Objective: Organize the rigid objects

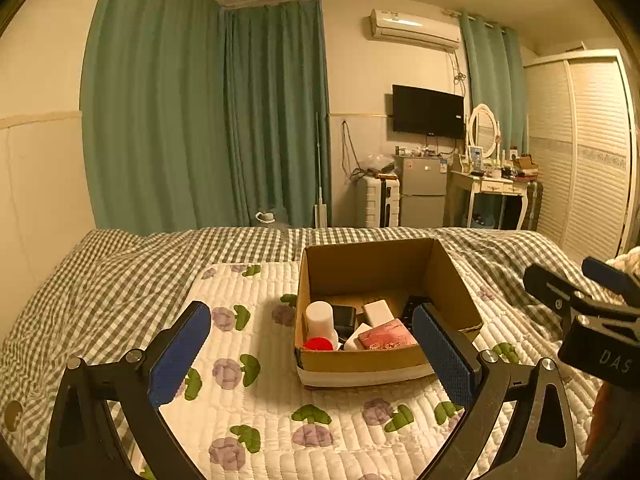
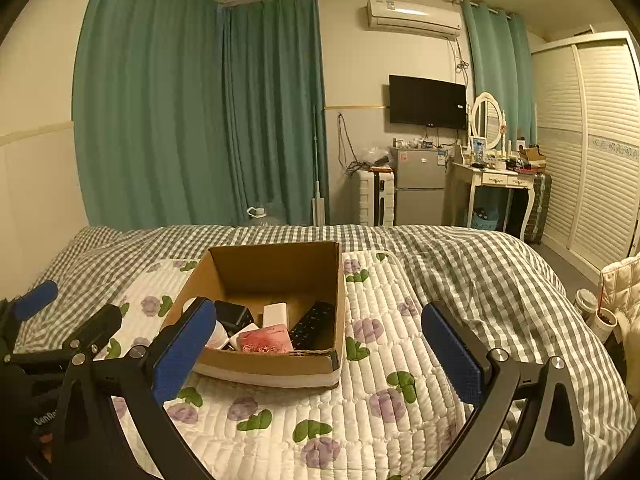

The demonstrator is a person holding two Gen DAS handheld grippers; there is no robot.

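An open cardboard box (image 1: 456, 280) (image 2: 264, 364) sits on a white floral quilt on the bed. Inside lie a white bottle with a red cap (image 1: 320, 320), a pink box (image 1: 386, 336) (image 2: 266, 340), a white block (image 1: 377, 312) (image 2: 275, 314), a black adapter (image 1: 345, 318) (image 2: 234, 316) and a black remote (image 2: 314, 324). My left gripper (image 1: 312, 356) is open and empty, in front of the box. My right gripper (image 2: 316, 354) is open and empty, to the right of the box's near edge. Each gripper shows at the edge of the other's view.
The floral quilt (image 1: 280, 420) (image 2: 384, 412) lies over a grey checked bedspread (image 1: 120, 276). Beyond the bed are green curtains, a suitcase (image 1: 378, 202), a small fridge (image 1: 424, 192), a dressing table (image 1: 490, 188) and a louvred wardrobe (image 1: 592, 152).
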